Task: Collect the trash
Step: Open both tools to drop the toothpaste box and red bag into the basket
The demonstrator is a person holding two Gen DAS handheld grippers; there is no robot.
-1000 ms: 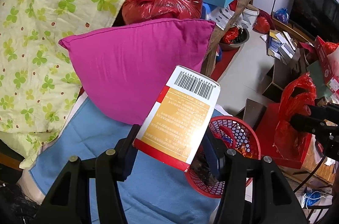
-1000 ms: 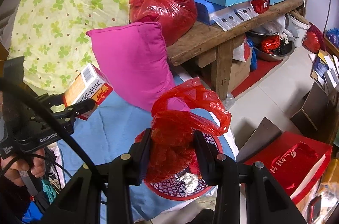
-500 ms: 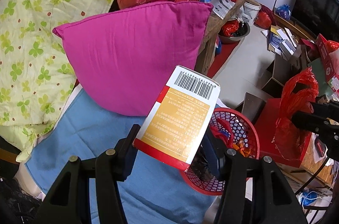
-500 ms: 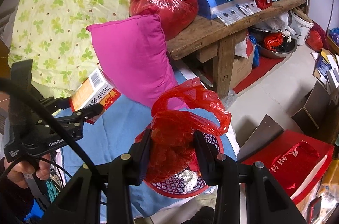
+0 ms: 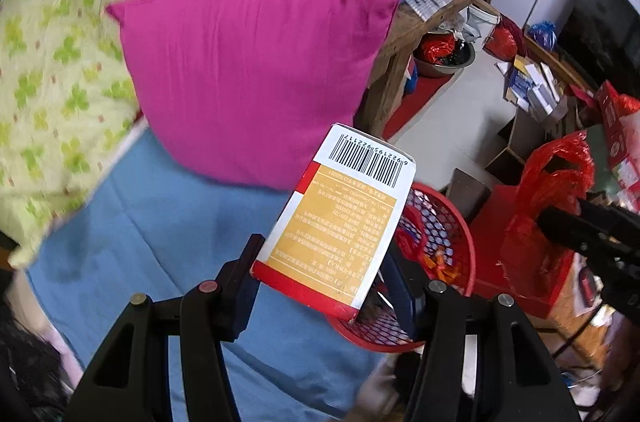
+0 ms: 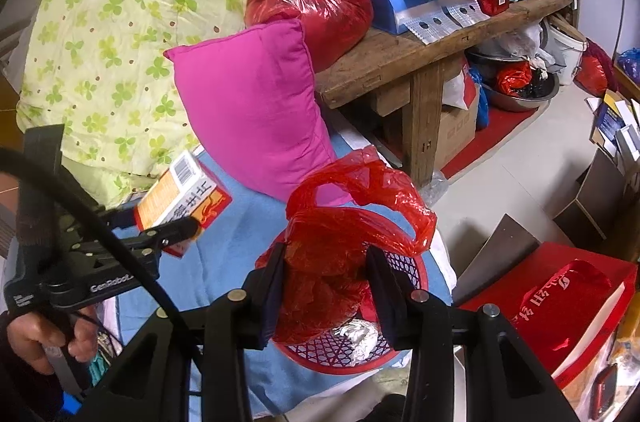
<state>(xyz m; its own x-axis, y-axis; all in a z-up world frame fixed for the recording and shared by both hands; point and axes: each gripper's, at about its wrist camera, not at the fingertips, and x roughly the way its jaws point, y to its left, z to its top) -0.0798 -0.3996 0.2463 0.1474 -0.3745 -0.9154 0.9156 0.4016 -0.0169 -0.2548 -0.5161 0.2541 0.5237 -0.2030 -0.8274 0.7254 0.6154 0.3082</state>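
Between the fingers of the left claw (image 5: 320, 286) sits a stiff, light orange-and-white cardboard carton with a barcode end (image 5: 340, 226), clamped by its lower side edges and likely to crush if squeezed harder, while the right claw (image 6: 326, 286) pinches a crumpled, soft red plastic bag (image 6: 340, 262) that looks slippery and should be held by its bunched middle. Just beyond, the red mesh plastic basket (image 6: 420, 270) perches at the edge of the blue bed sheet (image 5: 160, 230), open above, with the magenta pillow (image 5: 248, 70) and wooden desk (image 6: 400, 58) crowding behind.
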